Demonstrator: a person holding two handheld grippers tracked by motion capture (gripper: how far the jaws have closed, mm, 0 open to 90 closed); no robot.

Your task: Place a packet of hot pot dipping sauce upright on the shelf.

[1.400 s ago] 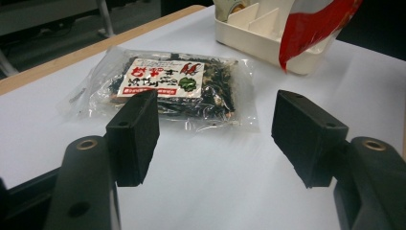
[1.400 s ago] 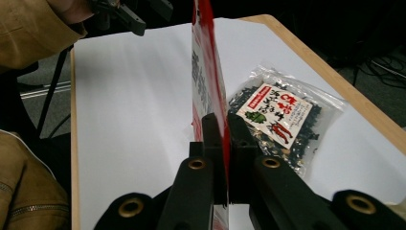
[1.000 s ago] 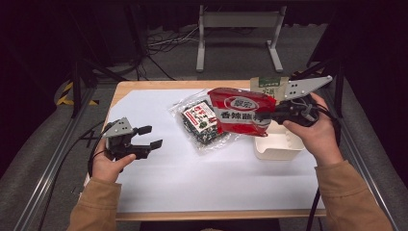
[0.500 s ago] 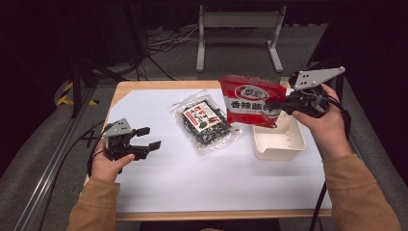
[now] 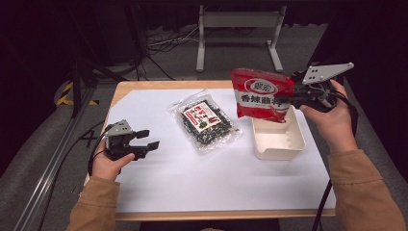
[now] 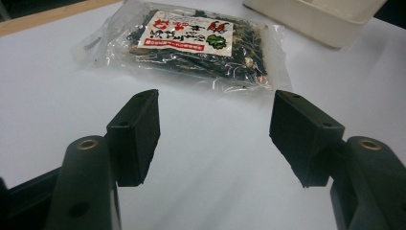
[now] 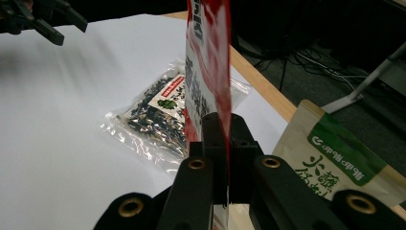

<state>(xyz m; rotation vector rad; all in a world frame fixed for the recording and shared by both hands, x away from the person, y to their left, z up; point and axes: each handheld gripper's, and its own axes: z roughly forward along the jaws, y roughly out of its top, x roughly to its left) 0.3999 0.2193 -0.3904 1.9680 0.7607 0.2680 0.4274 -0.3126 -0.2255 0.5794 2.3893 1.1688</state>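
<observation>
The right tool (image 5: pixel 288 98) is clamped on the edge of a red snack bag (image 5: pixel 260 94), which hangs upright in the air — its long axis running up and down, its lower edge just above the white tray (image 5: pixel 279 144). The tray sits directly beneath and a little toward the person from that tool, so lowering the bag is likely what comes next. The left tool (image 5: pixel 146 140) rests low over the tabletop (image 5: pixel 192 183), its jaws apart with nothing between them, having just closed slightly. A clear seaweed packet (image 6: pixel 191 45) lies flat ahead of it — nearer this tool than the right one.
</observation>
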